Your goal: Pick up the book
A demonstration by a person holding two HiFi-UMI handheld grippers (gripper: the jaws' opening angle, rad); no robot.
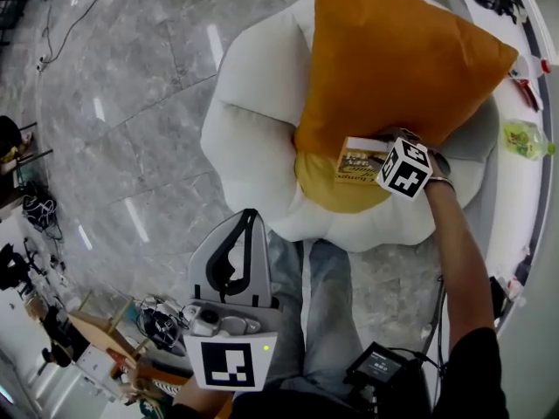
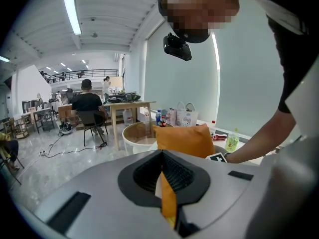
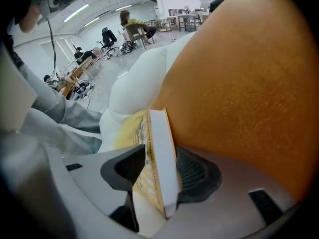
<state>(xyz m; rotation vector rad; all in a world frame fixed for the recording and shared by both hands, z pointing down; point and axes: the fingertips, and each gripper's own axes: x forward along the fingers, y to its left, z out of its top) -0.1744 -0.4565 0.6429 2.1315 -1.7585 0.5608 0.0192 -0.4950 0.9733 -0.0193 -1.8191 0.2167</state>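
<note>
A yellow-covered book stands on edge on a white armchair, against a big orange pillow and over a yellow cushion. My right gripper points steeply down at it. In the right gripper view the book sits between the jaws of the right gripper, which stand wide with no clear squeeze on it. My left gripper hangs low near the person's knees, off the chair's front, its tips together and nothing held. Its own view shows the left gripper and the pillow beyond.
A white ledge runs along the right with a green bottle and small items. The person's legs in jeans stand before the chair. Cables and clutter lie at lower left on the marble floor. A wooden table and a seated person are farther off.
</note>
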